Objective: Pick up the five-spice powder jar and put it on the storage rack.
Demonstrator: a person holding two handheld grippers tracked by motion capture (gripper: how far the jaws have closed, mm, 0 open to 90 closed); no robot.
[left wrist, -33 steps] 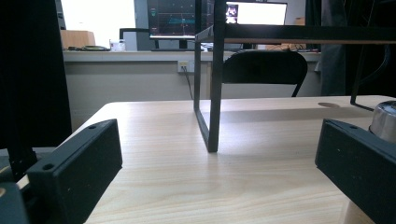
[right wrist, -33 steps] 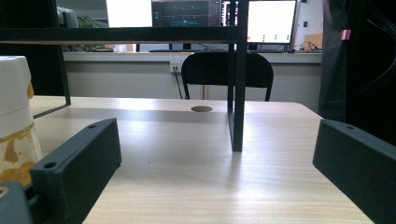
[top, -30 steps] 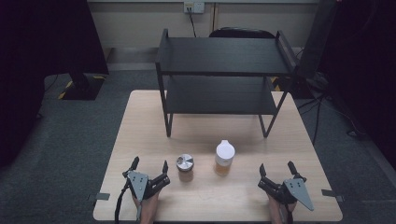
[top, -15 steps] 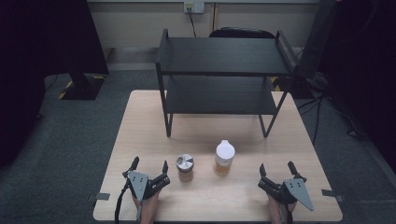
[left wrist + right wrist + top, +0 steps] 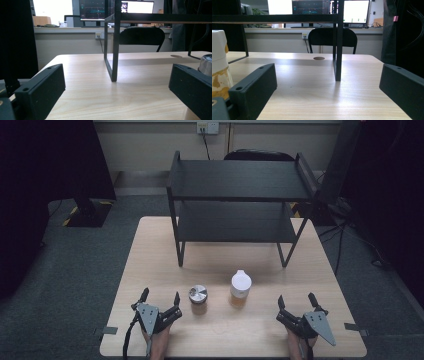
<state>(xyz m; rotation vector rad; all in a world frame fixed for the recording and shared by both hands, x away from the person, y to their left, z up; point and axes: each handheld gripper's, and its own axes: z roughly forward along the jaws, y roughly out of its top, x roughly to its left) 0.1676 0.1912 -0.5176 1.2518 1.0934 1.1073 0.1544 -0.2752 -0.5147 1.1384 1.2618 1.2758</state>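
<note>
Honestly, with both the left gripper (image 5: 160, 296) and right gripper (image 5: 296, 299) spread wide and empty, a careless reach could topple the tall white-capped bottle (image 5: 240, 289) into the metal-lidded jar (image 5: 198, 298).

A pale wooden table (image 5: 150, 250) stands on grey carpet (image 5: 75, 270). Beyond the table, a black chair (image 5: 141, 35) sits before a beige wall (image 5: 150, 150) carrying a power outlet (image 5: 207, 127). Lit monitors (image 5: 355, 11) glow above that chair.

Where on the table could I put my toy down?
Bare wood lies left of the jar and right of the bottle, up to the table edges. Both rack shelves are bare. It's tight between jar and bottle.
</note>
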